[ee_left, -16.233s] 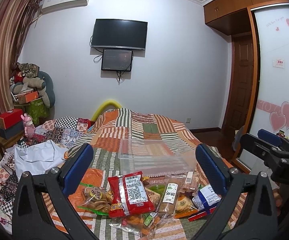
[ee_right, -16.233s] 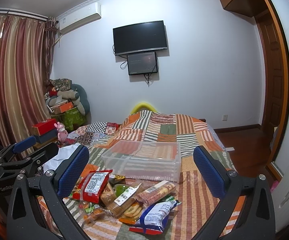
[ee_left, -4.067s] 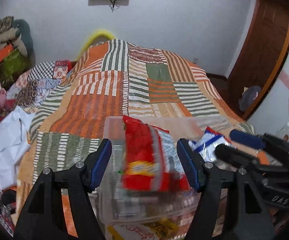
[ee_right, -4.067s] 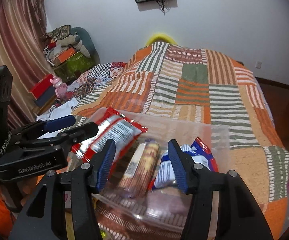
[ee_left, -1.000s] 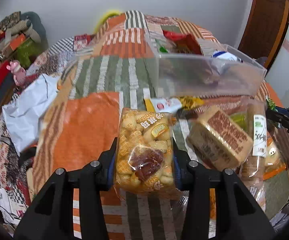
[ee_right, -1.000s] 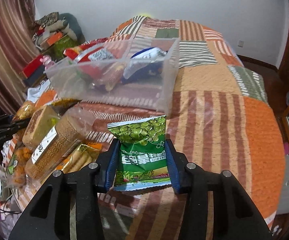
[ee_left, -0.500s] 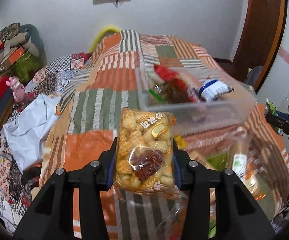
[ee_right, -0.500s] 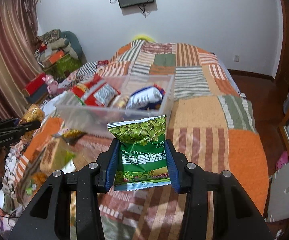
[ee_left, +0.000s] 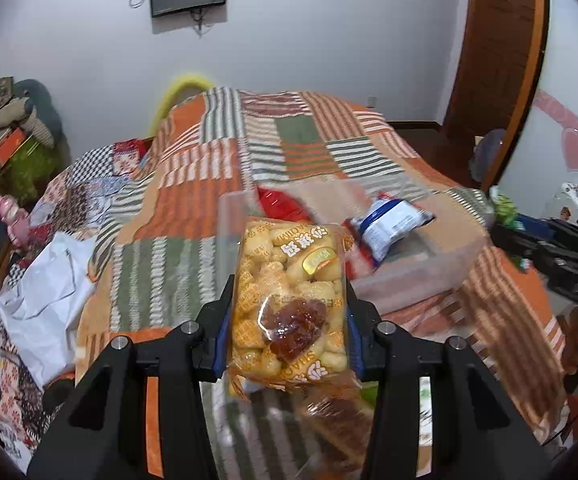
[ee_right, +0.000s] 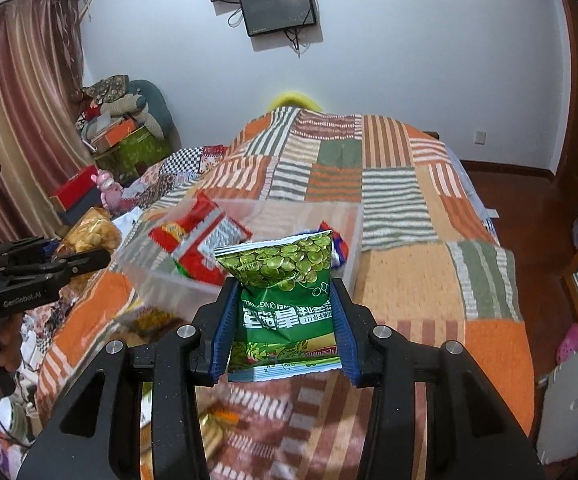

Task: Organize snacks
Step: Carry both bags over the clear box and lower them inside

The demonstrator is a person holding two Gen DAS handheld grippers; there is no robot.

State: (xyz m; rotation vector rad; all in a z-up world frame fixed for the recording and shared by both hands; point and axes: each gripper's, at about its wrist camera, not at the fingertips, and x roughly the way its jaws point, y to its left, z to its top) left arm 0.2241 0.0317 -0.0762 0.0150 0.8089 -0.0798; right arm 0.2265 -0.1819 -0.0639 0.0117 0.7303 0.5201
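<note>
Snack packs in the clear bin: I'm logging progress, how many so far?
2 visible in the clear bin: a red pack on its left, a blue-white pack on its right. Held bags may hide others.

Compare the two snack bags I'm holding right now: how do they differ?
The left gripper holds a clear bag of yellow puffs, contents visible; the right gripper holds an opaque green pea packet. The puff bag looks bulkier, the pea packet flatter. Both are upright, clamped between shut jaws, facing the clear bin.

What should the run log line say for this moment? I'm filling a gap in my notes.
left claw: shut on yellow puff bag | right claw: shut on green pea bag | clear bin: holds red and blue packets | both bags above bed
</note>
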